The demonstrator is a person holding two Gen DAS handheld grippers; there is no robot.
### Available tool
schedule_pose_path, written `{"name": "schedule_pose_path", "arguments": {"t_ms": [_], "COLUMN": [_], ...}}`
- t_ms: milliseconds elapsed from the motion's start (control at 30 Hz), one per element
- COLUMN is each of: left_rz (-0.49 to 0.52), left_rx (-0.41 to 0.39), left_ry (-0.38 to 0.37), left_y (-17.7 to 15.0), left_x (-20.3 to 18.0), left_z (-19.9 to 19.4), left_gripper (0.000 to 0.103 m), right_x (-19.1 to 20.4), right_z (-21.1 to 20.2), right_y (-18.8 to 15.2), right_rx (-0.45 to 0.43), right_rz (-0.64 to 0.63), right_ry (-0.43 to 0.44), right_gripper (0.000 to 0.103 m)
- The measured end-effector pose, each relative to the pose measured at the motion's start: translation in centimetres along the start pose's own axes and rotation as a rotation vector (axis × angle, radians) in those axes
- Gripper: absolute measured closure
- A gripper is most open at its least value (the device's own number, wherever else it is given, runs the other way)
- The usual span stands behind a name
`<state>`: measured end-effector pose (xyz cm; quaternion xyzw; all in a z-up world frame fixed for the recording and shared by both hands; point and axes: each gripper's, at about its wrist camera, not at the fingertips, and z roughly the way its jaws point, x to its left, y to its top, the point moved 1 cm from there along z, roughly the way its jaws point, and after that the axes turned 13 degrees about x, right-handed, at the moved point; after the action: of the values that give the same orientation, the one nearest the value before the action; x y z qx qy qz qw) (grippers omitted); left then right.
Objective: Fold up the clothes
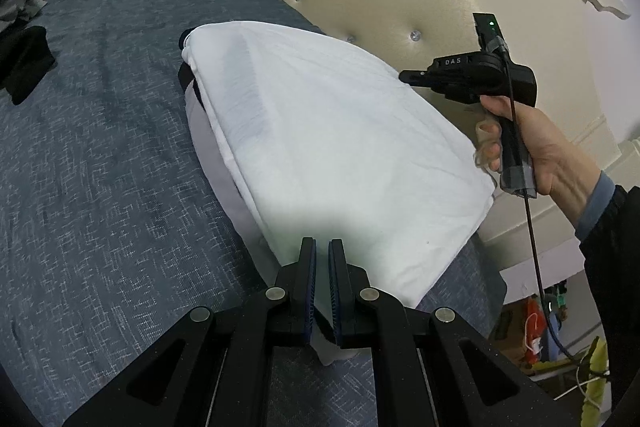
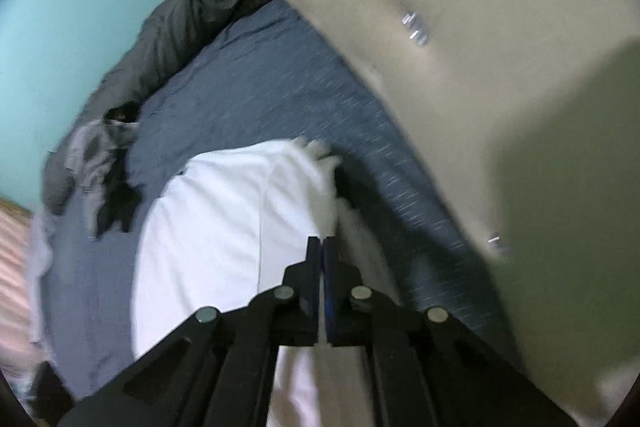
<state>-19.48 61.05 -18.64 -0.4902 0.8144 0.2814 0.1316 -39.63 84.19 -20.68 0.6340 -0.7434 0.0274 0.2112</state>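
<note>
Between my left gripper's (image 1: 322, 247) blue pads, at the bottom centre of the left wrist frame, a corner of the white garment (image 1: 328, 131) is pinched; the fingers stand nearly together with only the thin cloth between them. From there the fabric rises in a taut sheet toward the middle of the frame, doubled over so that layered edges show along its left side, with something dark peeking out at its upper left end. It hangs above the blue-grey bedspread (image 1: 100, 167).

At the right of that frame a hand (image 1: 536, 151) holds my right gripper (image 2: 322, 241) at the garment's far edge. In the right wrist view its fingers are pressed close together at the lower centre, and white cloth bunches up just beyond the tips. That view is blurred, but I judge a thin fold is nipped there.

As for handling, I judge this a light, thin, limp knit. It has no stiffness of its own, sags wherever it is not stretched, and should slide easily over the bedspread. Holds belong at corners or along a seam or hem, catching every layer at once. A bite on one layer alone would let the fold fall open.

Dark and grey clothes (image 2: 108, 183) lie crumpled at the left of the right wrist frame, well apart from the white piece
</note>
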Motion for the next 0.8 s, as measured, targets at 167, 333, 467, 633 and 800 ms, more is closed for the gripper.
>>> {"name": "schedule_pose_path", "arguments": {"t_ms": [167,333,467,633,800], "left_rz": [-0.006,-0.028,-0.040,-0.042,-0.036], "left_rx": [0.004,0.001,-0.020,-0.038,-0.057], "left_ry": [0.010,0.039,0.052,0.070,0.087], "left_y": [0.1,0.2,0.2,0.0,-0.9], "left_x": [-0.1,0.1,0.3,-0.2,-1.4], "left_z": [0.0,-0.6,-2.1,-4.0,-6.1], "left_gripper": [0.097,0.096,0.096,0.096,0.094], "right_x": [0.5,-0.1,-0.1,1.1,3.3], "right_z": [-0.3,-0.6,-2.3,-4.3,-6.3], "right_y": [-0.3,-1.3,-3.2,-6.2,-9.2], "right_rx": [-0.031,-0.024,-0.066,-0.102,-0.140], "right_rz": [-0.027,0.008,0.029,0.004,-0.015], "right_ry": [-0.080,-0.138,-0.163,-0.122,-0.108], "right_gripper": [0.102,0.101,0.094,0.085,0.084]}}
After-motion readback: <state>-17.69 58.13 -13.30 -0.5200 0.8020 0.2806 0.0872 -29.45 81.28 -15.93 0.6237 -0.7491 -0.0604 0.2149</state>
